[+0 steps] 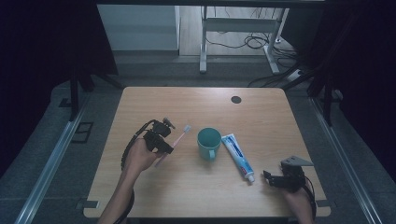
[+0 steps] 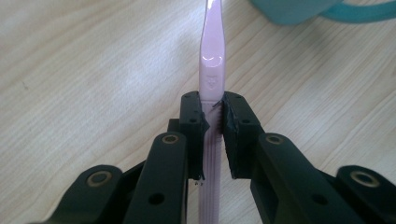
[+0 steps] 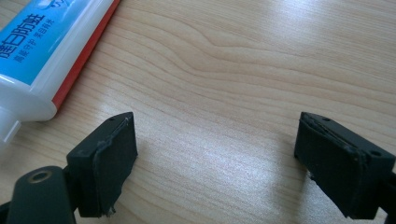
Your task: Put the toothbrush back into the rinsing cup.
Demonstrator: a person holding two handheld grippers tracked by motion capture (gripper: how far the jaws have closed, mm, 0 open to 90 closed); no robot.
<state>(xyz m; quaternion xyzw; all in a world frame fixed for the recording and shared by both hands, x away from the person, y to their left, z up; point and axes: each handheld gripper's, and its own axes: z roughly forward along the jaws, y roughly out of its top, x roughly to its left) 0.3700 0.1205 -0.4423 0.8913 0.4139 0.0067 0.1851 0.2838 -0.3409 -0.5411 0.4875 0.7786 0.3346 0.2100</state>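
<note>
Toothbrush, pink, slim and plastic (image 1: 173, 142), sits left of centre in the high view, held just above the light wooden surface (image 1: 201, 107) by the left claw (image 1: 164, 145), whose black jaws are closed tight on its handle. In the left gripper view the pads (image 2: 192, 122) pinch the handle (image 2: 211, 79) where the ribbed grip section gives way to the smooth, glossy neck. I judge it light and fairly stiff with a little spring toward the head; the polished neck looks slippery, so the ribbed stretch where it is now held seems the best place to grip. Its long axis runs on a diagonal in the high view, from lower left to upper right, with the pale bristled head (image 1: 187, 128) pointing up and right toward the teal ceramic mug (image 1: 208, 142); the tail of the handle sticks out below the claw toward the bottom of the frame.

Right of the brush, the mug stands upright near the middle of the frame, its handle turned toward the bottom edge. Just beside it to the right lies a blue and white toothpaste tube (image 1: 237, 156), flat on the surface, cap end toward the lower right.

At the lower right, the right claw (image 1: 275, 178) hovers near the tube's cap, apart from it; the right gripper view shows its jaws spread wide over bare wood, holding nothing.
</note>
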